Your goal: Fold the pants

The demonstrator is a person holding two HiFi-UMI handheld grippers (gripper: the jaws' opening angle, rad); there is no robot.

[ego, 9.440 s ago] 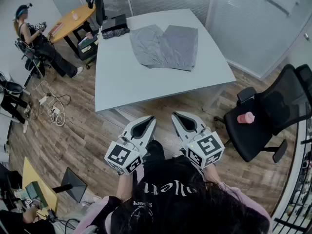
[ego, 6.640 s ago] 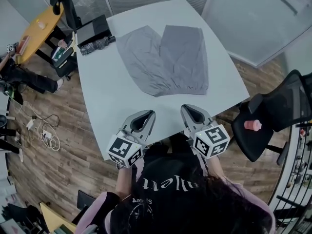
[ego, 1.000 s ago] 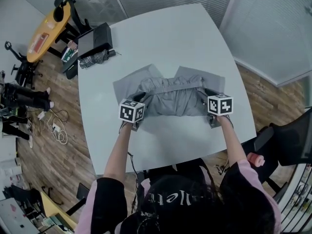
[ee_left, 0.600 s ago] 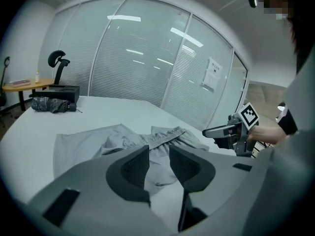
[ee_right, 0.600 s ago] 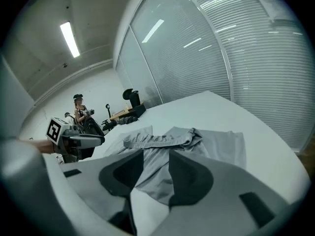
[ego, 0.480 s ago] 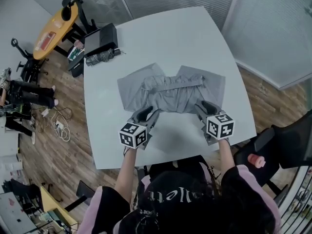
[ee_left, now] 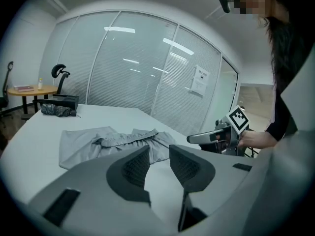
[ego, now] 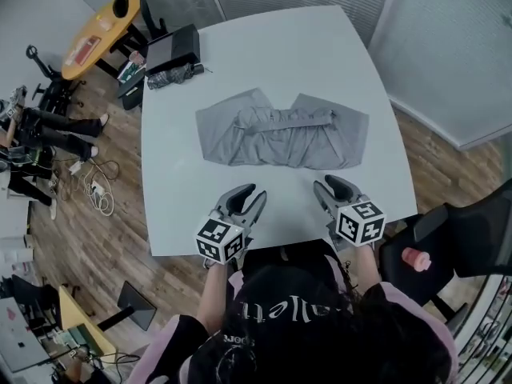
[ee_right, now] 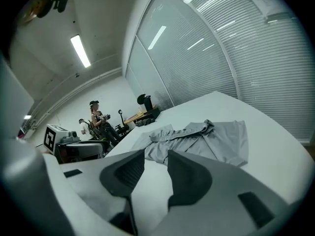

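Left gripper (ego: 249, 197) hovers with its jaws apart and empty; right gripper (ego: 330, 187) hovers beside it, jaws closing on nothing. Folded pants (ego: 282, 138) lie on the table (ego: 320, 54) beyond both, touching neither. Their top layer hides much of the lower one, and the person's head hides most of both arms.

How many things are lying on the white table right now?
3: grey pants in the middle of the table, a black box at its far left corner, a dark bundle beside that box. Nothing else shows.

pants (ego: 280, 137): grey | table (ego: 304, 46): white | floor (ego: 104, 250): brown wood-grain | chair (ego: 472, 234): black | side table (ego: 108, 22): yellow
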